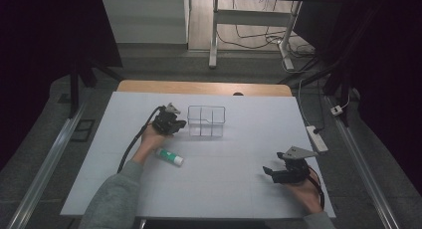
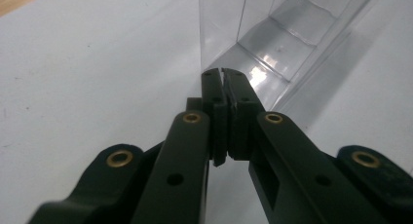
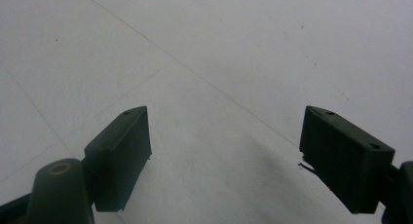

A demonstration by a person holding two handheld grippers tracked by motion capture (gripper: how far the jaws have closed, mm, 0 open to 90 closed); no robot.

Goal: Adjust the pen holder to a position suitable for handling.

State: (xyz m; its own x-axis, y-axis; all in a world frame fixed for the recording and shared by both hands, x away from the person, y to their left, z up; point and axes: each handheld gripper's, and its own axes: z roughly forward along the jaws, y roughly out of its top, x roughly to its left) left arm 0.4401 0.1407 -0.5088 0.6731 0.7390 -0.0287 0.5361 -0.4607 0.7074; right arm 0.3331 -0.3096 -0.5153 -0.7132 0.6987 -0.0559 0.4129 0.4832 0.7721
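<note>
Left tongs (image 2: 225,75) closed, empty, tips at clear organizer (image 1: 206,120); right tongs (image 3: 224,156) wide open, empty. Glue stick (image 1: 169,157) label unreadable.

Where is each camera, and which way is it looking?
High view: above the table, looking forward and down; both forearms, left gripper, right gripper.
Left gripper view: on the left gripper, facing the clear box; jaws shut.
Right gripper view: on the right gripper, facing bare table; jaws open.
Shared: the clear box.
</note>
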